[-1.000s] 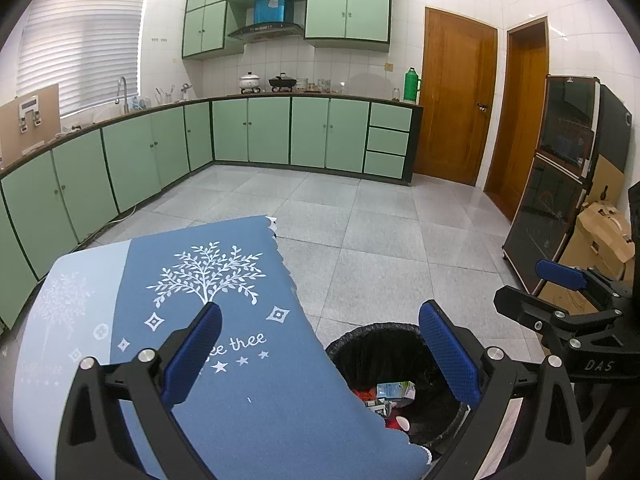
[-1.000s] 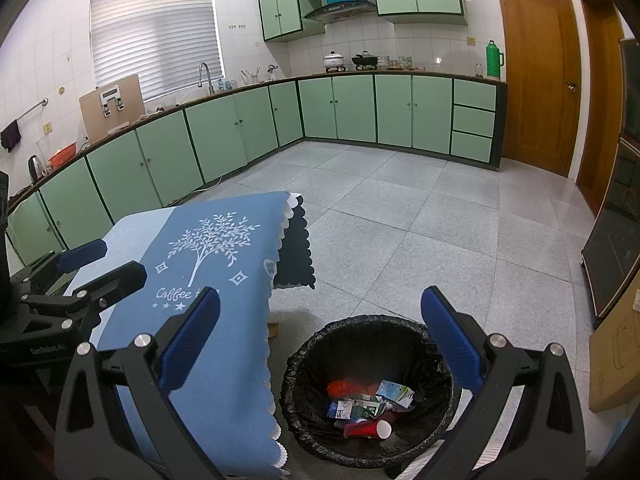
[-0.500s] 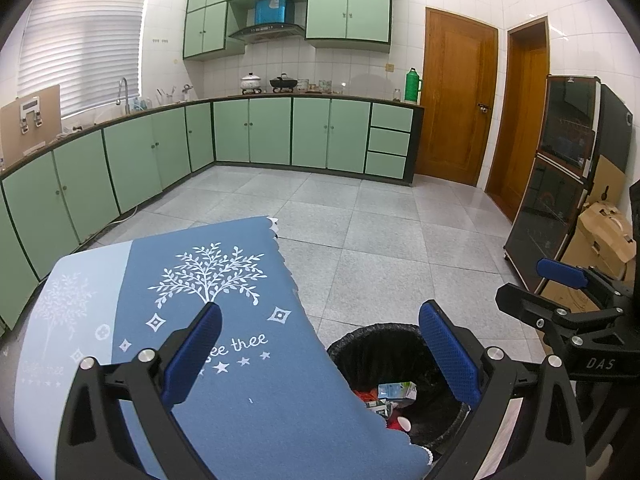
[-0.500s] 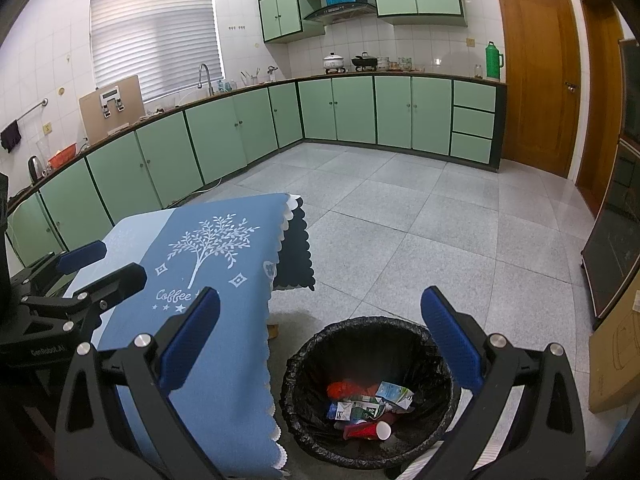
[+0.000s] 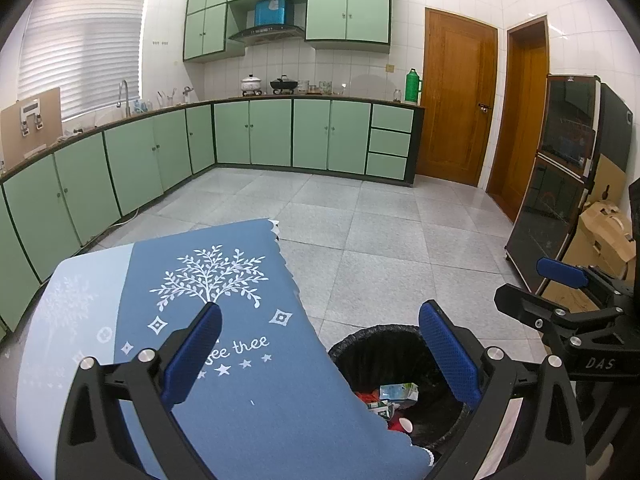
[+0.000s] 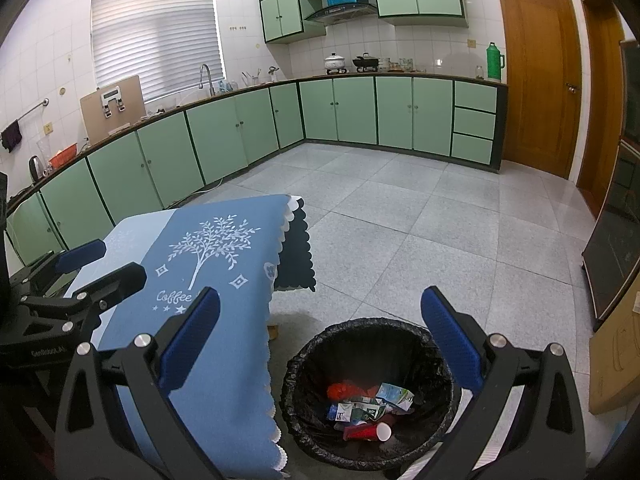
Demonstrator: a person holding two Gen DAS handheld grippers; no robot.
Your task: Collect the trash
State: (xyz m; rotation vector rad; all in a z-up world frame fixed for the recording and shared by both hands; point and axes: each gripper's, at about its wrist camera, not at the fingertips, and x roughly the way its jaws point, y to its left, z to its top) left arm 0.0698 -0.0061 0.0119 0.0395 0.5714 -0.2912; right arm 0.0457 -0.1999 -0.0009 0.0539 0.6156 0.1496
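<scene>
A round bin lined with a black bag (image 6: 308, 364) stands on the floor beside the table. Inside lie a red paper cup (image 6: 366, 432), crumpled cartons (image 6: 394, 394) and a red wrapper (image 6: 340, 390). My right gripper (image 6: 320, 344) hovers above the bin, open, nothing between its fingers. My left gripper (image 5: 320, 354) is open and empty too, held over the table's right edge; the bin (image 5: 376, 344) shows partly behind the cloth. Each gripper appears in the other's view: the right gripper (image 5: 556, 292) and the left gripper (image 6: 92, 268).
A blue tablecloth printed with a white tree (image 5: 224, 320) covers the table (image 6: 224, 248). Green cabinets (image 5: 280, 136) line the far and left walls. A dark glass-door cabinet (image 5: 560, 184) and cardboard boxes (image 5: 608, 236) stand at the right. Grey tiled floor (image 6: 440, 232) stretches ahead.
</scene>
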